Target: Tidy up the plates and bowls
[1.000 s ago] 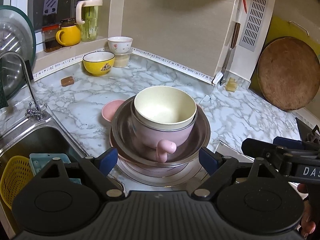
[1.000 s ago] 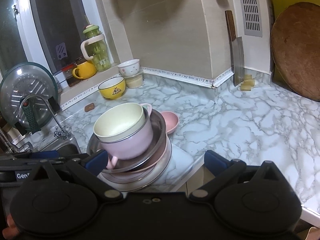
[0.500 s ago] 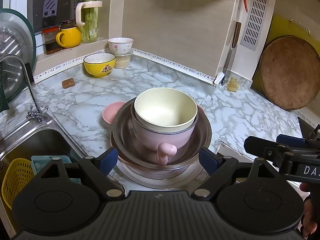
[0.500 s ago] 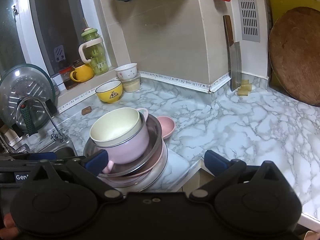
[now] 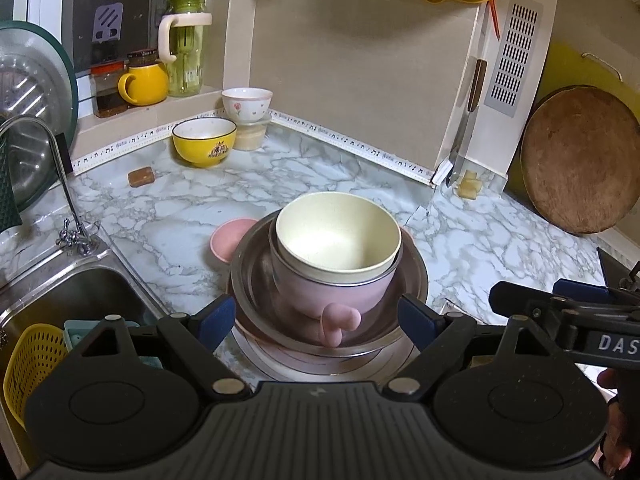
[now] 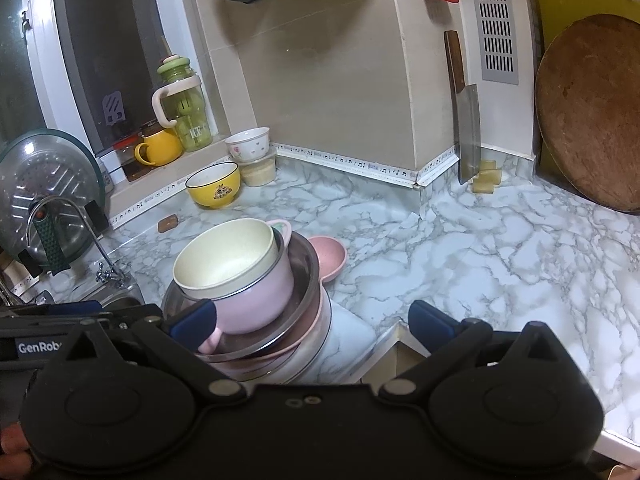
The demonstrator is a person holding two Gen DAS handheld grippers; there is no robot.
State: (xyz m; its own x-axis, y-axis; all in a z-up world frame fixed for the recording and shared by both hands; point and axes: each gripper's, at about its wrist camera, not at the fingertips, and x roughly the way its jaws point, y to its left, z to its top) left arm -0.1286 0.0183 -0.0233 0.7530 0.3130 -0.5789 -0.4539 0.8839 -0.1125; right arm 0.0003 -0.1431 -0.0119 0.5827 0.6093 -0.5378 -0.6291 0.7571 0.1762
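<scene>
A stack stands on the marble counter's front corner: a cream bowl [image 5: 338, 236] [image 6: 226, 256] inside a pink handled pot [image 5: 332, 300] [image 6: 256, 300], inside a steel bowl [image 5: 412, 280] [image 6: 306, 272], on pink and steel plates [image 5: 320, 364] [image 6: 316, 336]. A small pink bowl [image 5: 228, 236] [image 6: 330, 254] sits just behind the stack. My left gripper [image 5: 318, 322] is open, its blue pads either side of the stack's near edge. My right gripper [image 6: 312, 322] is open and empty, right of the stack, over the counter edge.
A yellow bowl [image 5: 204, 140] [image 6: 214, 186] and a white flowered bowl [image 5: 247, 104] [image 6: 248, 144] on a tub stand at the back. The sink [image 5: 52, 304] with faucet lies left. A cleaver [image 6: 468, 136] and round wooden board [image 5: 580, 160] [image 6: 592, 112] lean on the right wall.
Both grippers have drawn back and risen slightly, so the stack sits a little lower and nearer in both views. Nothing was gripped or released.
</scene>
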